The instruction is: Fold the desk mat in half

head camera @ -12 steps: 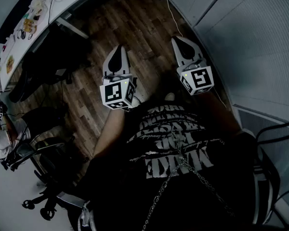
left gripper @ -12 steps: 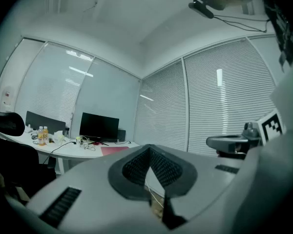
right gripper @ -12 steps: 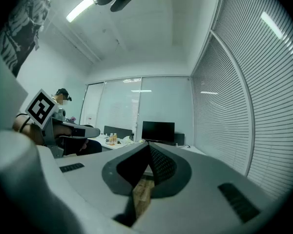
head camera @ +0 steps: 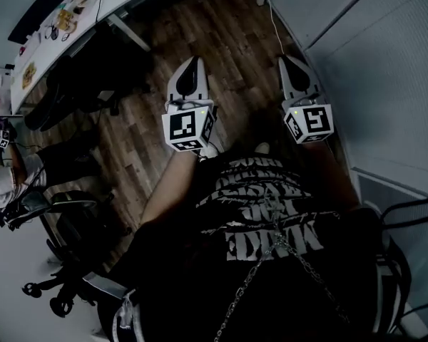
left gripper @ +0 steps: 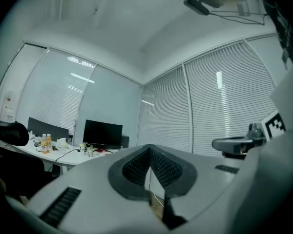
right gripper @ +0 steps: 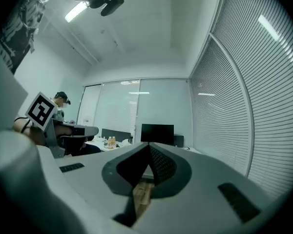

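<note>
Nearest to me, both tongs are held level out in front of my chest above the wooden floor. My left tongs are pressed together with nothing between the pads, and so are my right tongs. Each gripper view looks past joined tips at the room. The desk mat shows in no view, so I judge the folding has not begun and I am at the finding-and-approach step. Farther off, a white counter runs along the far left corner of the room, cluttered with small items I cannot name, and a dark monitor stands on it. Window blinds close the far wall. Next I should face whichever counter carries the mat, then spread both tongs over one edge.
</note>
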`<state>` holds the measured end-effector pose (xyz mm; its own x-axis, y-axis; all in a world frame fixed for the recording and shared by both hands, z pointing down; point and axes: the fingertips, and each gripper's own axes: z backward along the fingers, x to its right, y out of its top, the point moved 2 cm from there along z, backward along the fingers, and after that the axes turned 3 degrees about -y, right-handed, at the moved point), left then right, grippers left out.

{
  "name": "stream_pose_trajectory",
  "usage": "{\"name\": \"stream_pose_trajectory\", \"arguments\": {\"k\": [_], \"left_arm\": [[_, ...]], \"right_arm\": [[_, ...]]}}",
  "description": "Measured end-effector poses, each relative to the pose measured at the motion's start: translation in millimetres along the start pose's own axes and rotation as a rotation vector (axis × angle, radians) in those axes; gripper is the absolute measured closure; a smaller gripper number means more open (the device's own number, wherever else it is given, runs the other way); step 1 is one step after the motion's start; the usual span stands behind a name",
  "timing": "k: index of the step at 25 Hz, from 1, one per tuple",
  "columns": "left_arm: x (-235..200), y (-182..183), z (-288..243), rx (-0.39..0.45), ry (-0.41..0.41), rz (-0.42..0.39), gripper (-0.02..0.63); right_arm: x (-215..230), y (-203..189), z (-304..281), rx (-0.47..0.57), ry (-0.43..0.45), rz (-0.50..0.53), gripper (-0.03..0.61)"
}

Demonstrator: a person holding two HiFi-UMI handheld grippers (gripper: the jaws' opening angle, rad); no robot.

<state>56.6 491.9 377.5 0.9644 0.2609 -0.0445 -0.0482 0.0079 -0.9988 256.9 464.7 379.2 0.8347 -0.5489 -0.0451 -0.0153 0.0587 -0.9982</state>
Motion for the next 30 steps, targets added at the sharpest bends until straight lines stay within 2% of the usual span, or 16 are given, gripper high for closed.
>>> {"name": "stream_pose_trajectory", "arguments": {"k": [3, 8, 12, 16, 21, 24, 30], "left_arm": [[-12, 0, 11, -0.01, -0.002, 0.016, 0.614], [-71, 15, 50, -0.004, -0.029, 0.092, 0.614], [-95, 19, 50, 0.001, -0.049, 0.105, 0.614], [-124, 11, 26, -0.007, -0.06, 0.118, 0.614], [-137, -3, -2, -0.023, -0.056, 0.145, 0.614], [-143, -7, -5, -0.034, -0.05, 0.171, 0.614], [-144, -19, 7, -0.041, -0.061, 0.169, 0.614]], "right_arm": [[-14, 5, -1, -0.007, -0.009, 0.002, 0.58], [-85, 35, -13, -0.024, -0.032, 0.054, 0.58], [-102, 38, -27, -0.027, -0.057, 0.048, 0.58], [-105, 36, -62, -0.032, -0.074, 0.054, 0.58], [-87, 25, -86, -0.056, -0.085, 0.05, 0.58], [-79, 24, -85, -0.081, -0.104, 0.064, 0.58], [-77, 15, -71, -0.103, -0.131, 0.085, 0.58]]}}
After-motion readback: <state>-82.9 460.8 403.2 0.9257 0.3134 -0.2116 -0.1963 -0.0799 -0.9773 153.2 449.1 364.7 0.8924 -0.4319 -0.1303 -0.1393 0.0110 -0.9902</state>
